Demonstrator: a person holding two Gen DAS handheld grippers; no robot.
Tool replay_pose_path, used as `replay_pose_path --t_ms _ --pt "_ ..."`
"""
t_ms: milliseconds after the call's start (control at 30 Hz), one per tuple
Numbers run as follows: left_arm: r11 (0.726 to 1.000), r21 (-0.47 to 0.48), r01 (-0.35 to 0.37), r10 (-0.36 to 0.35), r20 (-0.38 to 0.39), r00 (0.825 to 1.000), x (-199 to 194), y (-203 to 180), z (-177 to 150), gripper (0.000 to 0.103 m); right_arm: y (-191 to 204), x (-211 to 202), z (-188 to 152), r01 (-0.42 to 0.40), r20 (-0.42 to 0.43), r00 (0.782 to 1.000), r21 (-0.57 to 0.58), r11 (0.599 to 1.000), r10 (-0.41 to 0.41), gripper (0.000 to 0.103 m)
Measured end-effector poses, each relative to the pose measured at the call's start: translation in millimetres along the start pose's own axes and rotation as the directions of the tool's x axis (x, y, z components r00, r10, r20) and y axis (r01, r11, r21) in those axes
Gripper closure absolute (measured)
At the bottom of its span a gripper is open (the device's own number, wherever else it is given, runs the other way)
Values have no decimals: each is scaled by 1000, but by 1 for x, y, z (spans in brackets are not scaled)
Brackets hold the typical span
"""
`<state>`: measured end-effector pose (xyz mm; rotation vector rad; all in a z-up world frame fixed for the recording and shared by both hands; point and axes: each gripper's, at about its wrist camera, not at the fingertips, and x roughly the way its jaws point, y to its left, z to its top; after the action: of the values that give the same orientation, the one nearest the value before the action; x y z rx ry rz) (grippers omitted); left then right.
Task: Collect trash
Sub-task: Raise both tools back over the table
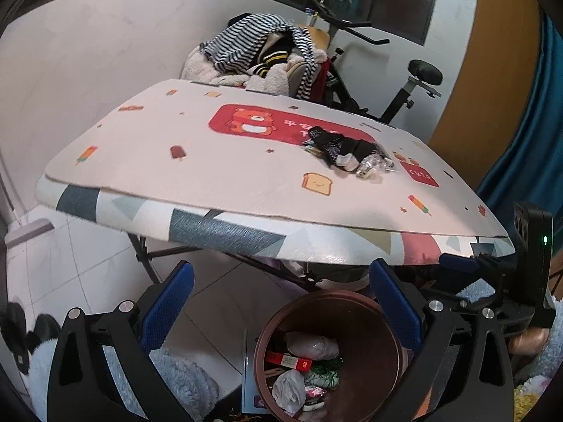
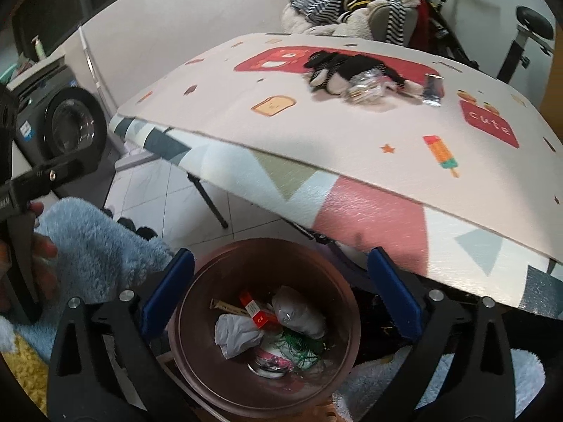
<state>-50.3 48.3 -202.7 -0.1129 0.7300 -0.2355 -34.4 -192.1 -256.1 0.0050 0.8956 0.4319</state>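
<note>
Both the left gripper (image 1: 281,302) and right gripper (image 2: 281,292) hang spread, empty, above the brown trash bin (image 2: 197,362); wrappers (image 2: 366,88) lie ahead on the desk (image 2: 316,133).

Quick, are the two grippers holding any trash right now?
Left gripper: open, holding nothing, above the trash bin.
Right gripper: open, holding nothing, also above the bin.

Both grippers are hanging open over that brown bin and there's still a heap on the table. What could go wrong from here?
1. The heap mixes clear wrappers with a black cloth; a gripper could snag the cloth and bin it too.
2. The brown bin sits partly under the table edge, so a piece released too early may miss.
3. The small foil scrap could be overlooked.
</note>
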Motion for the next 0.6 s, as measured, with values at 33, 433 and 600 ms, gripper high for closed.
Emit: replay_pose_path --t_ms 33,433,600 --pt "1000 11 0 0 5 1000 0 -2 2 6 -3 -2 2 12 6 1000 18 1000 -12 6" --pt "994 105 11 -15 34 999 18 -23 56 6 -67 -25 42 37 119 991 252 967 -69 6" --pt "990 124 64 -63 -14 998 46 -37 84 6 -92 -28 55 35 151 985 302 953 -85 6"
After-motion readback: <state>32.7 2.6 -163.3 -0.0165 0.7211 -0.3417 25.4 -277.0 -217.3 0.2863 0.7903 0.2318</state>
